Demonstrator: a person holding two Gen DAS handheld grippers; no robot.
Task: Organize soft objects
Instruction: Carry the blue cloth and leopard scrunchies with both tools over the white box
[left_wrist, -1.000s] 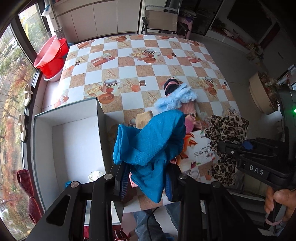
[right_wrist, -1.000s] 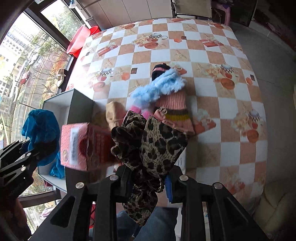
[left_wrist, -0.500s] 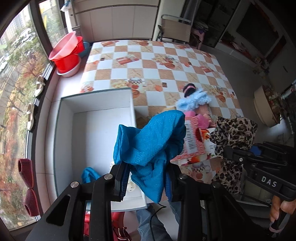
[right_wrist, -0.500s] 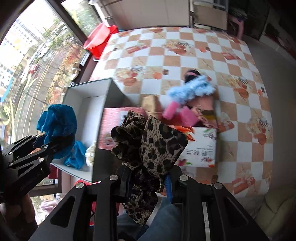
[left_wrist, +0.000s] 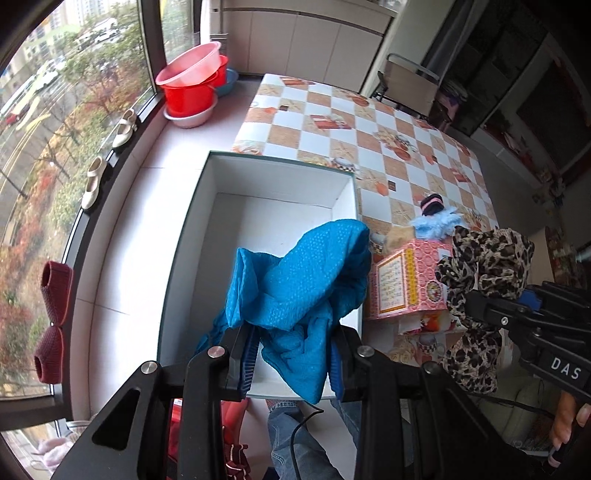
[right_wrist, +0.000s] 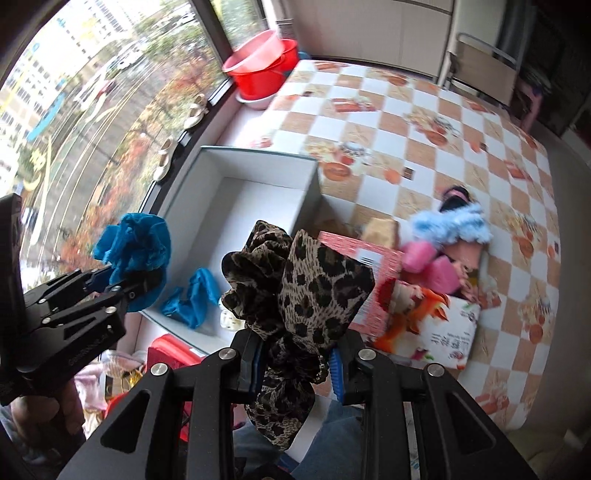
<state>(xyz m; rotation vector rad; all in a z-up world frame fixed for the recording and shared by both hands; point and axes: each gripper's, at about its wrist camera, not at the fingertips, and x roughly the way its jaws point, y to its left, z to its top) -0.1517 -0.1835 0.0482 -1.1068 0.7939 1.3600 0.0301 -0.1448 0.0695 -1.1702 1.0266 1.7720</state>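
Observation:
My left gripper (left_wrist: 293, 356) is shut on a bunched blue cloth (left_wrist: 306, 284), held over the near end of a white open box (left_wrist: 280, 181). My right gripper (right_wrist: 299, 363) is shut on a leopard-print cloth (right_wrist: 314, 291), hanging above the box's right wall and a pink carton (right_wrist: 354, 251). In the right wrist view the left gripper (right_wrist: 122, 282) and its blue cloth (right_wrist: 136, 243) hang left of the box (right_wrist: 258, 166). Another blue cloth (right_wrist: 195, 295) and a small white thing lie inside the box. A fluffy light-blue piece (right_wrist: 450, 225) and pink soft pieces (right_wrist: 428, 262) lie on the table.
The checkered tablecloth (left_wrist: 369, 125) stretches beyond the box. Red and pink basins (left_wrist: 192, 88) stand on the windowsill, with shoes (left_wrist: 107, 155) and dark red slippers (left_wrist: 51, 321) along the window. A chair (left_wrist: 410, 88) stands at the table's far end. A person's jeans (left_wrist: 295, 435) are below.
Both grippers have swung left with their cloths. The blue cloth went from over the table's pile to over the box. The leopard-print cloth now hangs by the box's right wall.

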